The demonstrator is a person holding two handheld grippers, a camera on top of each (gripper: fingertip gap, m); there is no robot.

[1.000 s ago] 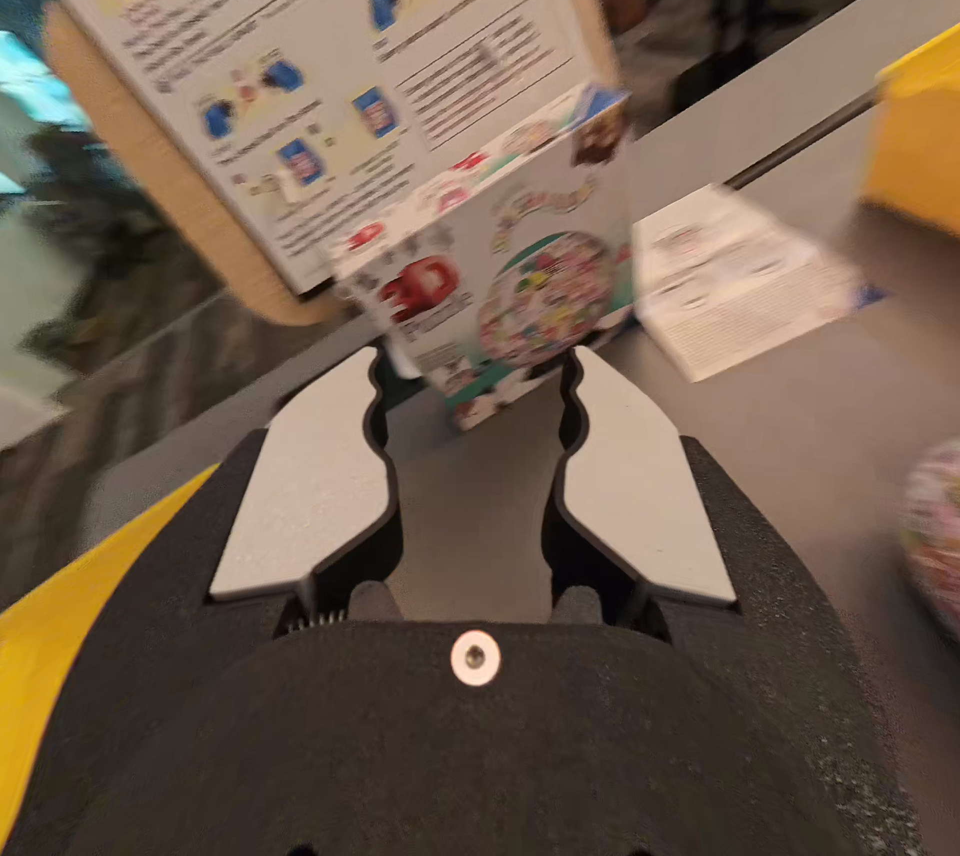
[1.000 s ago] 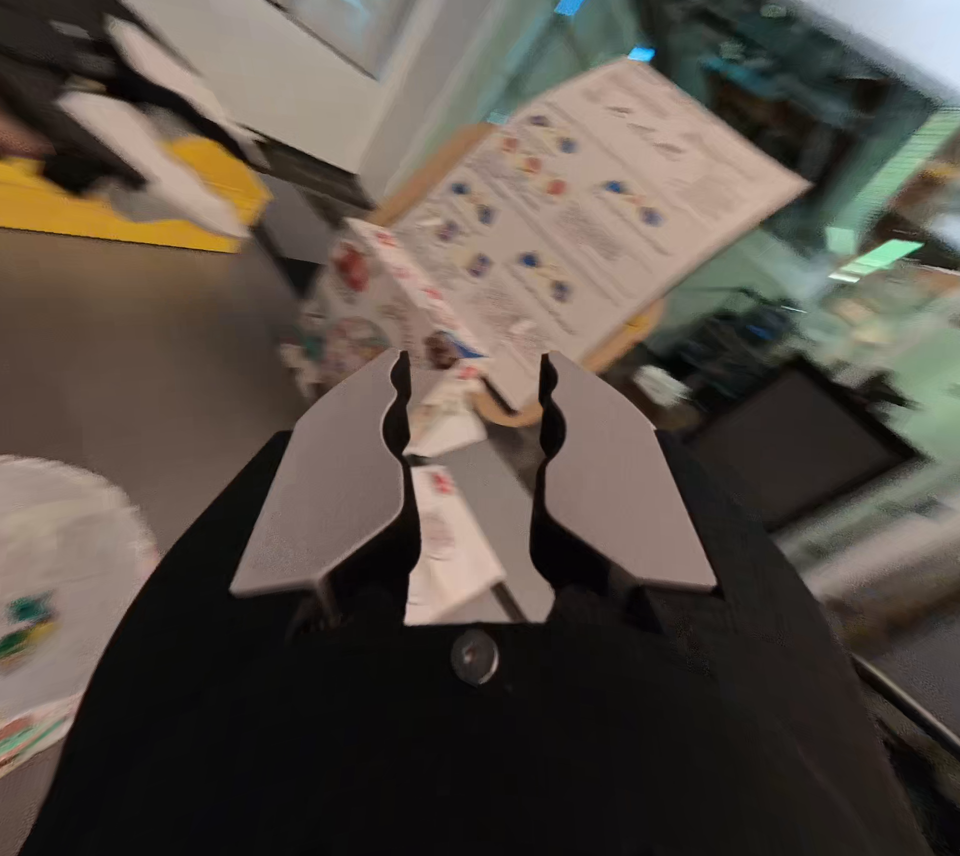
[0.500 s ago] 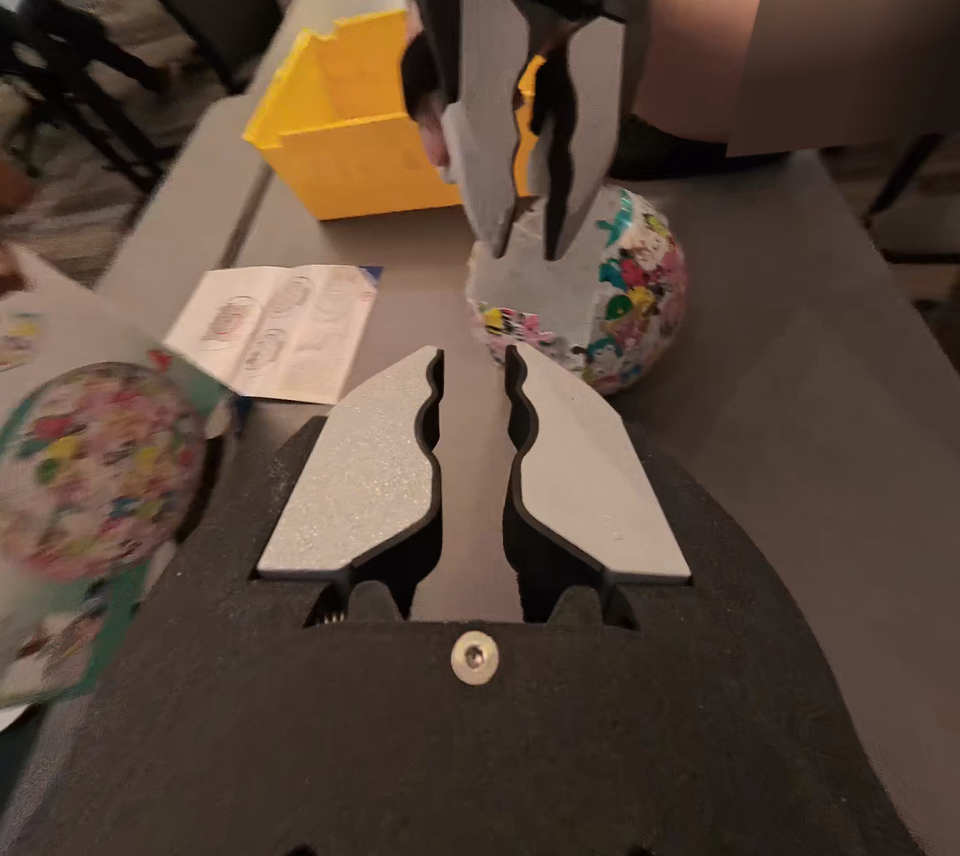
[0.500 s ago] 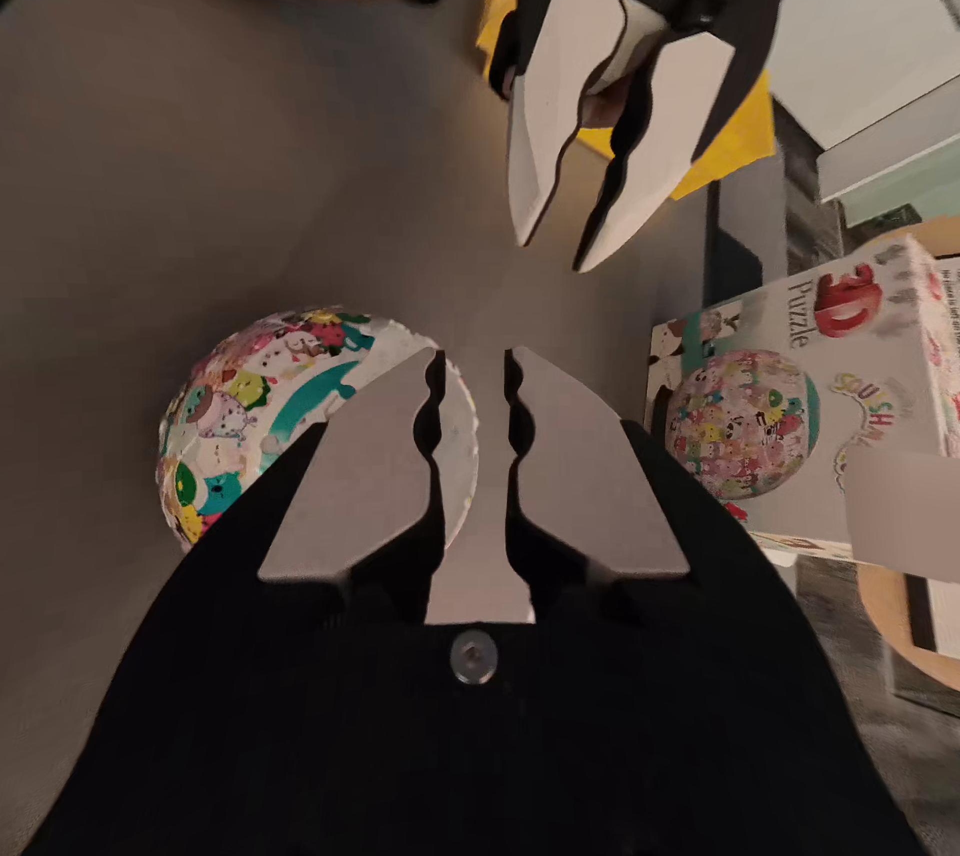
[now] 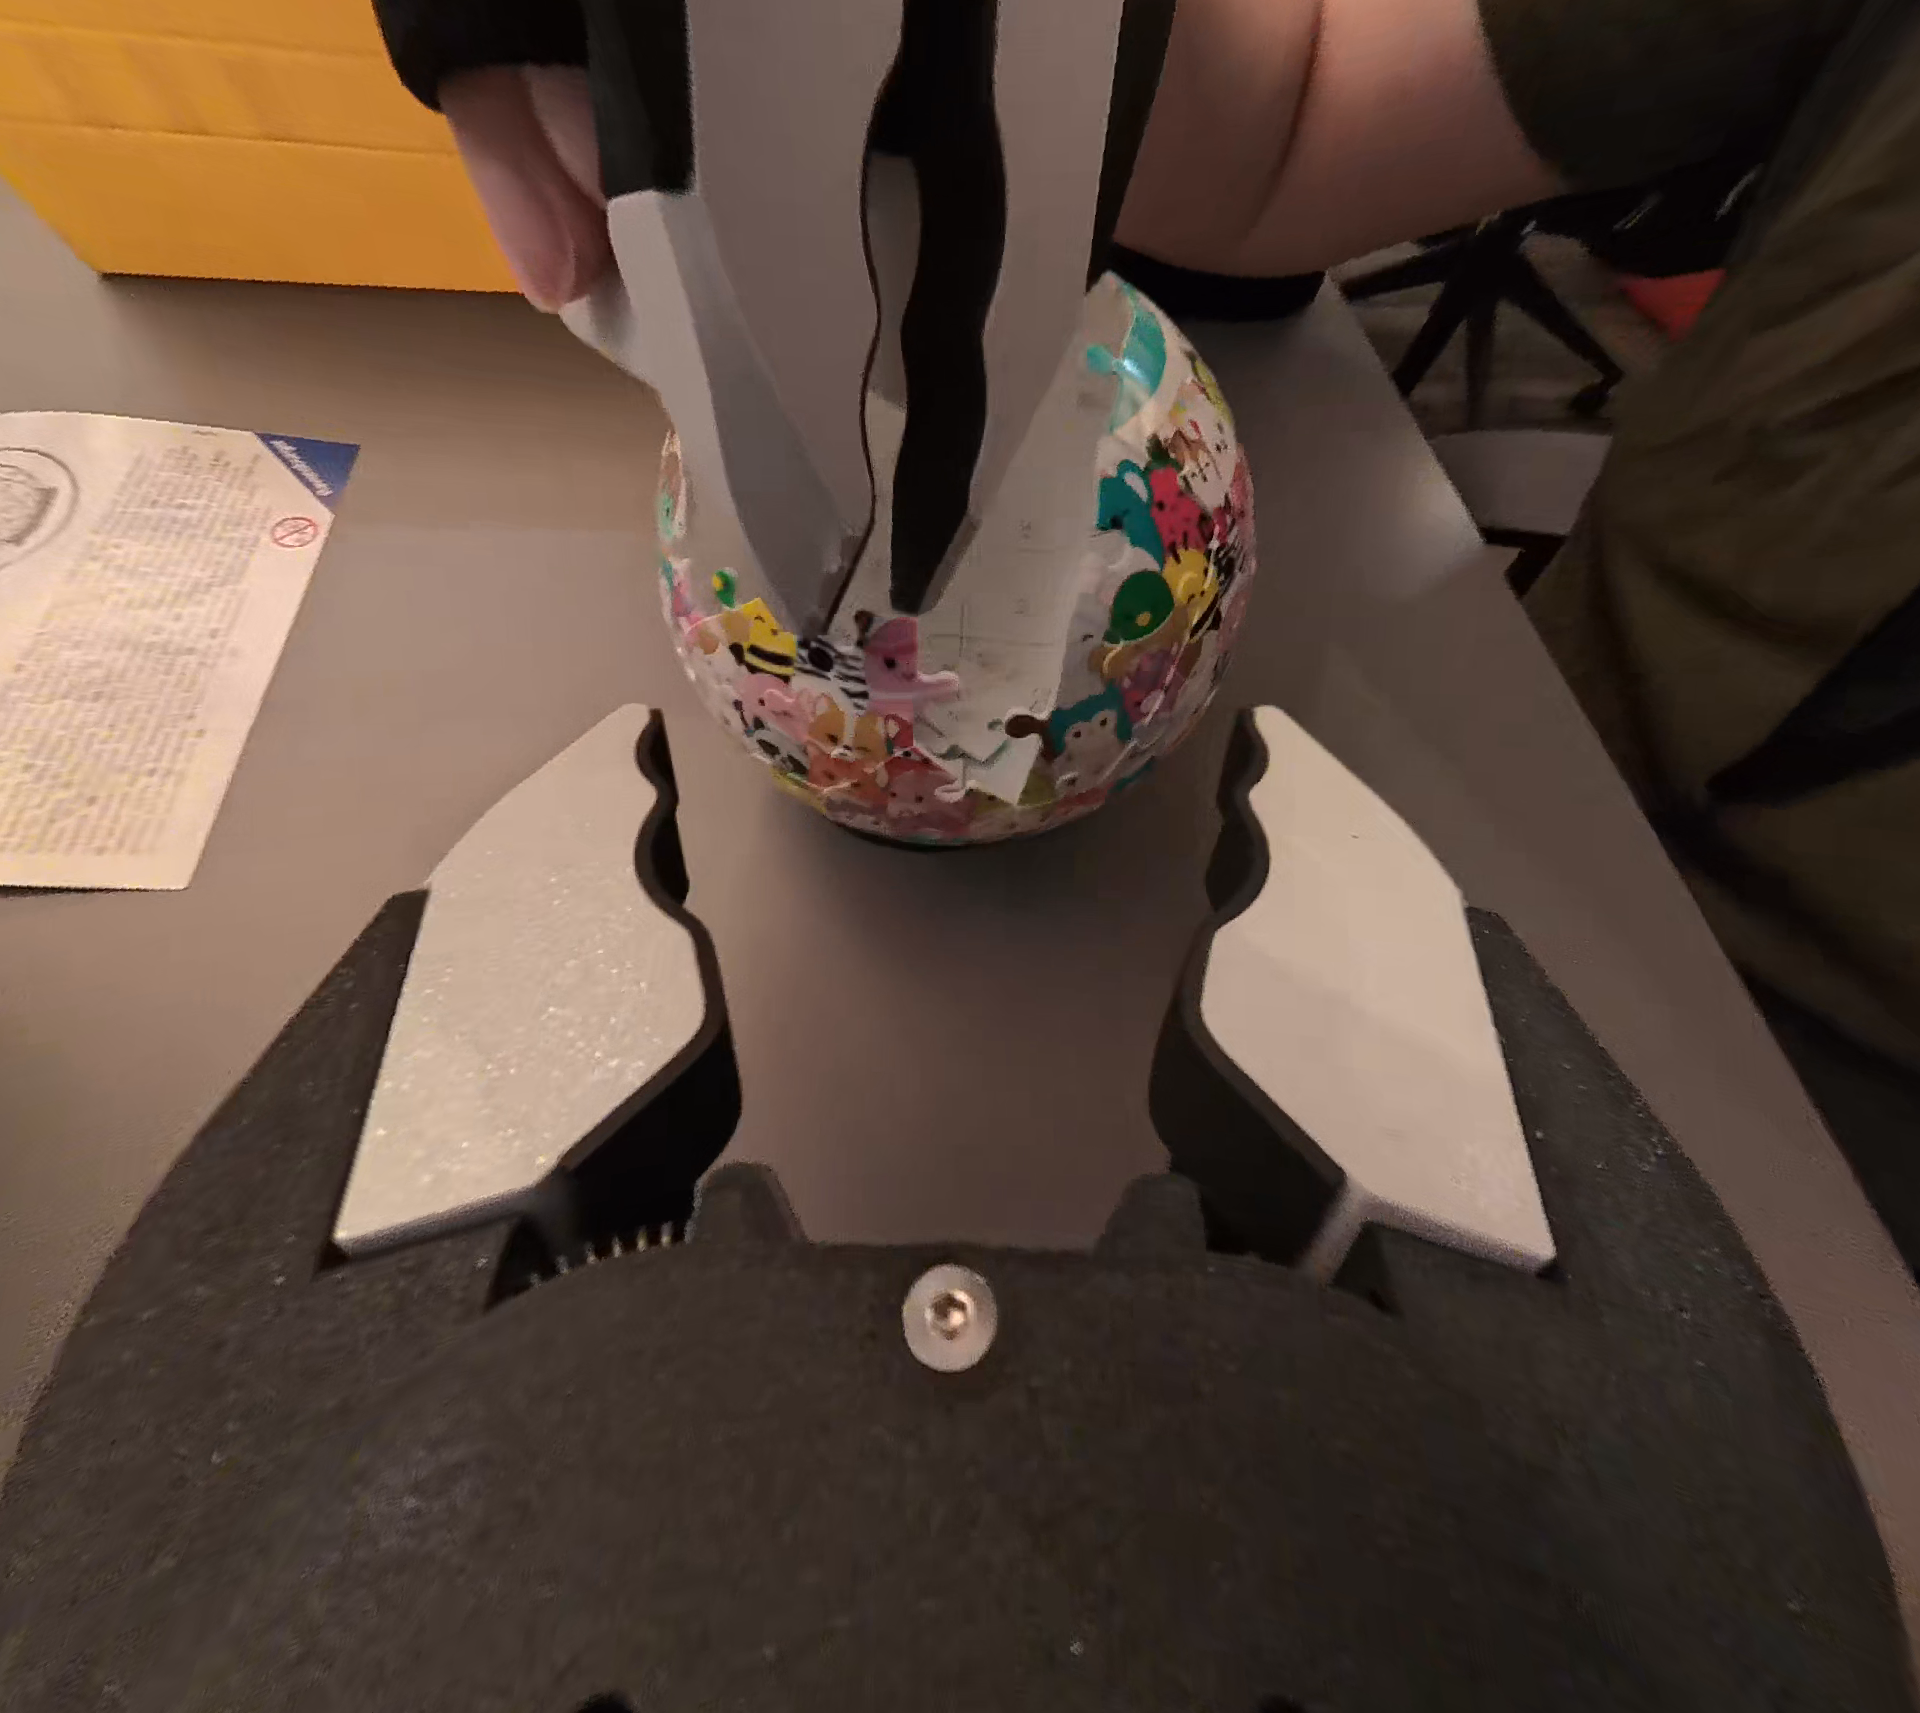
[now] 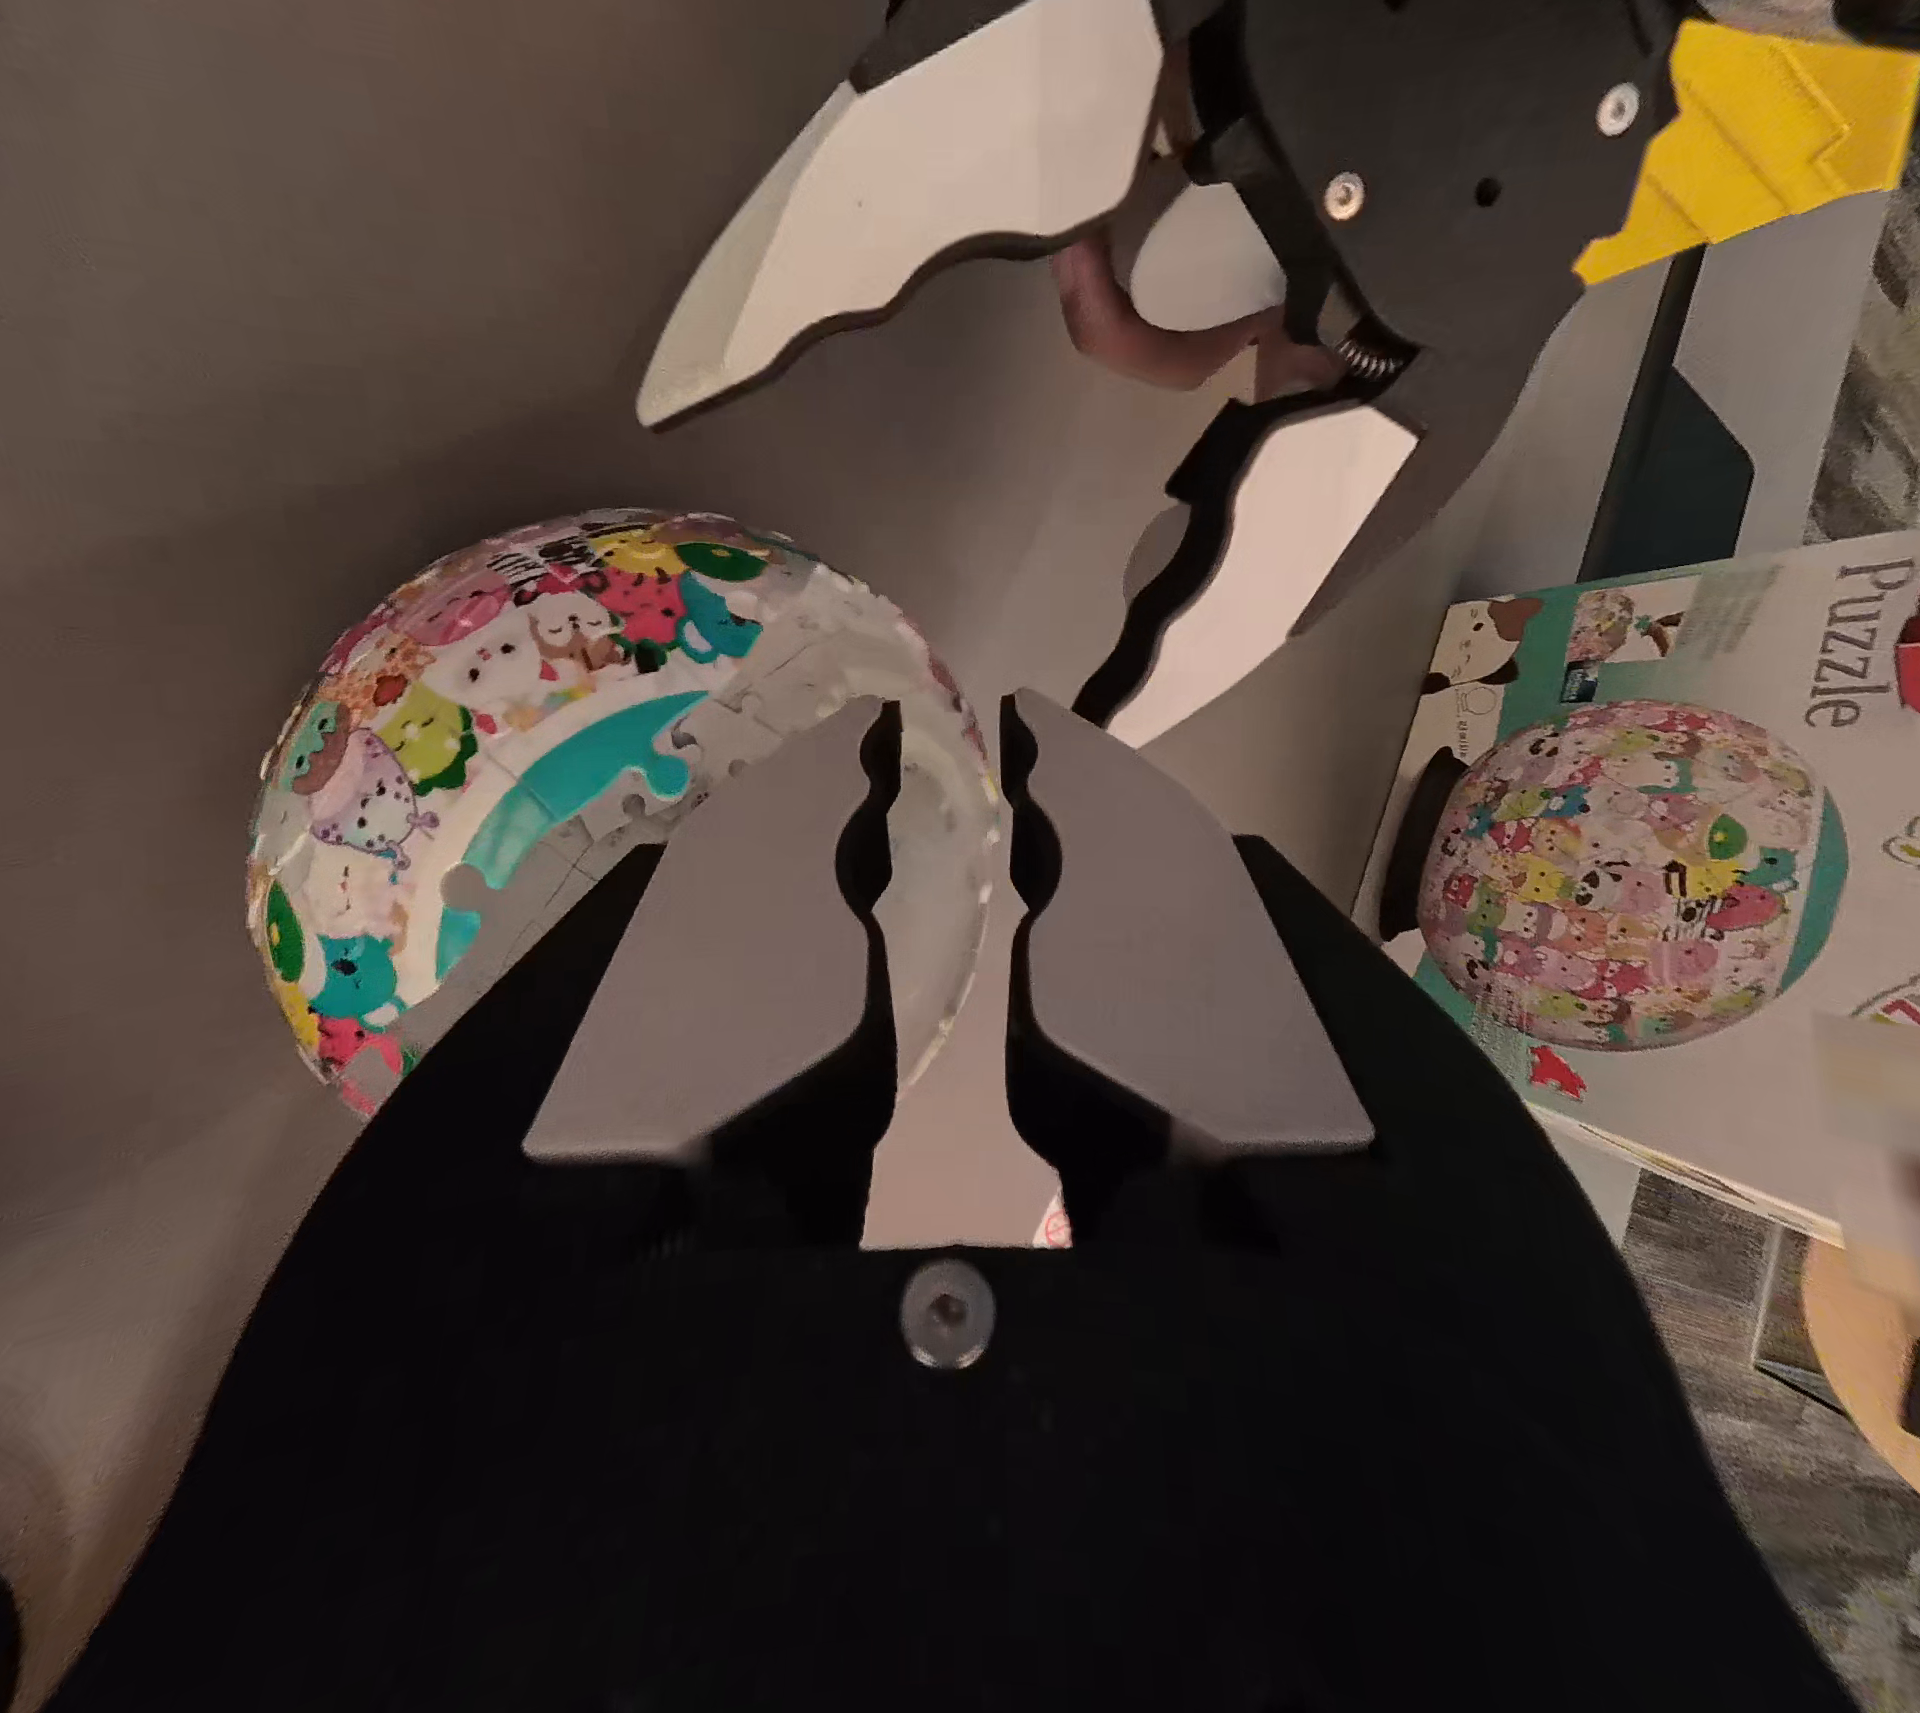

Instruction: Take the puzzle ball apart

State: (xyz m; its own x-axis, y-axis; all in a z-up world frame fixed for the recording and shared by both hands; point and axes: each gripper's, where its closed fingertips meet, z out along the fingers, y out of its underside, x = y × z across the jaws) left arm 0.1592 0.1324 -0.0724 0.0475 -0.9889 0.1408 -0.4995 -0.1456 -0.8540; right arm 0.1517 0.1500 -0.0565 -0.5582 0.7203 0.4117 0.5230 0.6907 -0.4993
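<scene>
The puzzle ball [image 5: 1143, 624] stands on the grey table [image 5: 416, 936], colourful outside and white inside, with a large gap where pieces are gone. It also shows in the right wrist view [image 6: 499, 780]. My left gripper [image 5: 951, 728] is wide open and empty, its fingertips just short of the ball on either side; it also shows from above [image 6: 862, 562]. My right gripper [image 6: 951, 707] comes down from above with its jaws narrow. Its fingertips [image 5: 810, 562] straddle the ball's broken rim, and I see no pad pressing on it.
A yellow bin [image 5: 208, 53] stands behind the ball. A paper leaflet [image 5: 135, 645] lies at the left. The puzzle's box [image 6: 1662, 832] lies at the table's edge. A person's arm [image 5: 1351, 53] reaches in from the far right. Left and right tips are no more than a few centimetres apart.
Both grippers swung from facing away to the ball. My left gripper narrowed, then opened wide close to the ball. My right gripper came down with narrow jaws onto the open rim.
</scene>
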